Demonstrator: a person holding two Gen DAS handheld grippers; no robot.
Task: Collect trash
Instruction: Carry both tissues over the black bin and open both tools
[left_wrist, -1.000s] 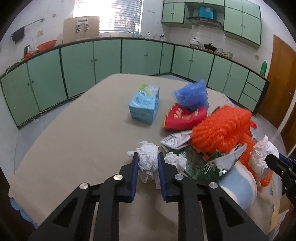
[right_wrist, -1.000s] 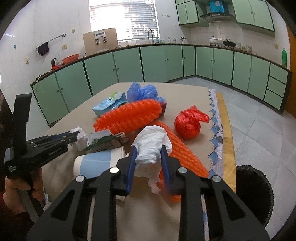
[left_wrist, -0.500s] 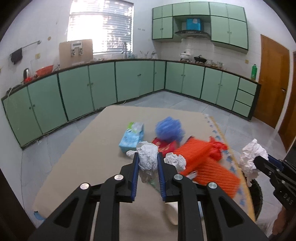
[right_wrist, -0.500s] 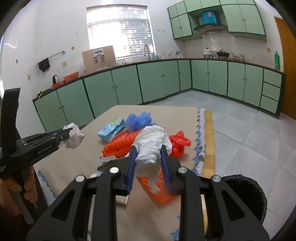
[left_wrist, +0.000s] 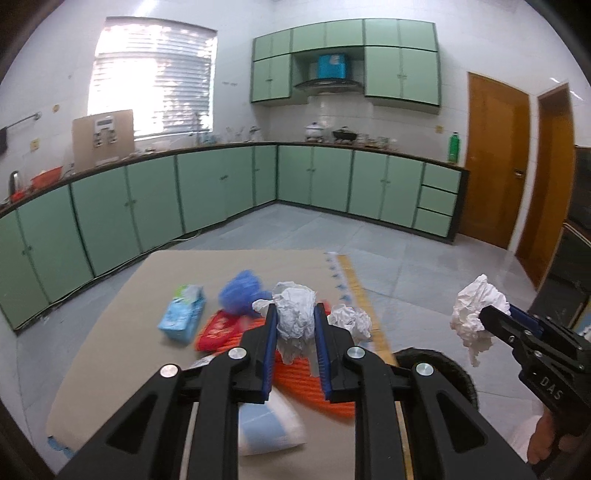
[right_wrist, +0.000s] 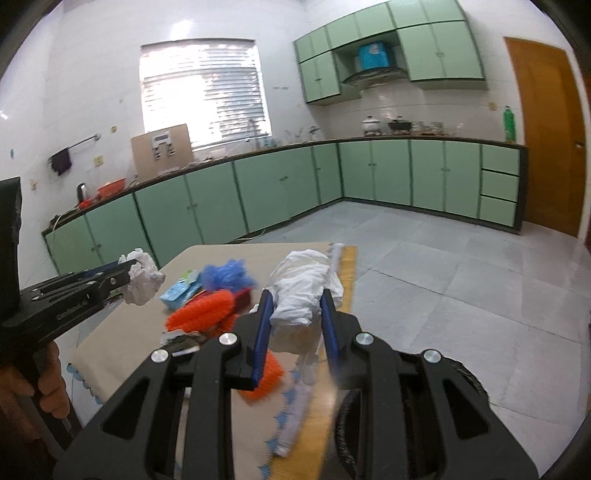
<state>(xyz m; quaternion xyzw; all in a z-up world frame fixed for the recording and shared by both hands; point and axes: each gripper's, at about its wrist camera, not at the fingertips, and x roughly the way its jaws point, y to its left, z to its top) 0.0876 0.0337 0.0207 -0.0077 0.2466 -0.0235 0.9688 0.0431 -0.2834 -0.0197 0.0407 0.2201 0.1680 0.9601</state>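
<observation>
Cluttering table (left_wrist: 110, 332): tissue box (left_wrist: 183, 319), orange mesh (right_wrist: 207, 310).

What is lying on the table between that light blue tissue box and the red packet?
Nothing: in the left wrist view the tissue box and the red packet sit side by side, with only a bare strip of the table between them.

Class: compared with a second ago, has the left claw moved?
Yes. The left claw, shut on crumpled paper, has risen: the table looks farther below.
</observation>
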